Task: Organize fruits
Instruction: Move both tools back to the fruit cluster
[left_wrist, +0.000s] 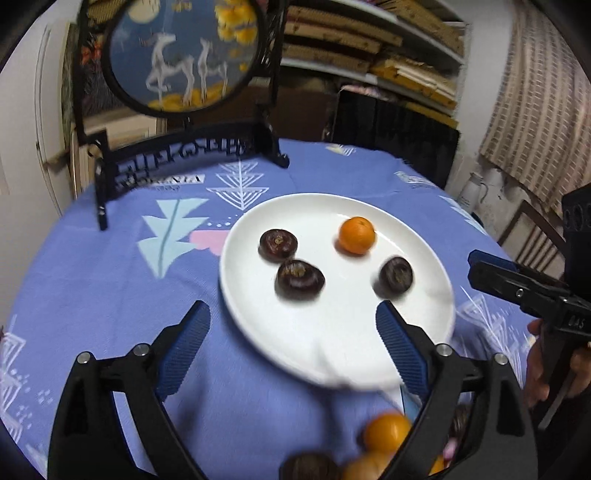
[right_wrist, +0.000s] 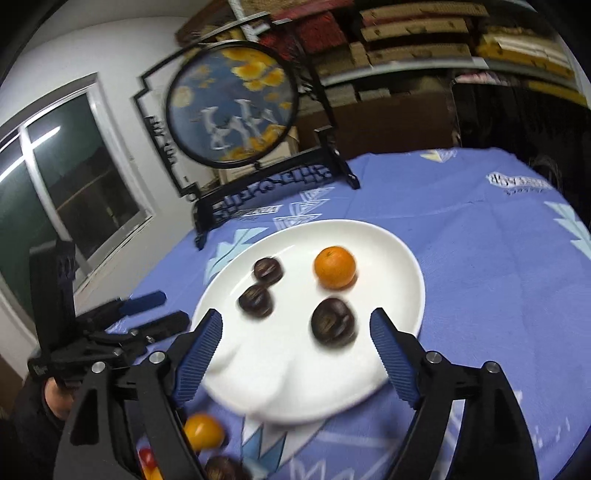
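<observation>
A white plate (left_wrist: 332, 350) (right_wrist: 295, 384) on the blue tablecloth holds one small orange (left_wrist: 356, 235) (right_wrist: 335, 267) and three dark brown fruits (left_wrist: 299, 279) (right_wrist: 334, 327). My left gripper (left_wrist: 293, 314) is open and empty over the plate's near rim. My right gripper (right_wrist: 296, 321) is open and empty, its fingers just short of the nearest dark fruit. More oranges (left_wrist: 386, 432) (right_wrist: 204, 431) and a dark fruit (left_wrist: 310, 467) lie on the cloth near the front edge. The right gripper also shows in the left wrist view (left_wrist: 517, 288), the left gripper in the right wrist view (right_wrist: 147, 310).
A black framed round screen with deer (left_wrist: 184, 51) (right_wrist: 232, 107) stands at the back of the table. Shelves of cardboard boxes (left_wrist: 369, 48) line the wall behind. A small red fruit (right_wrist: 146, 458) lies by the front edge.
</observation>
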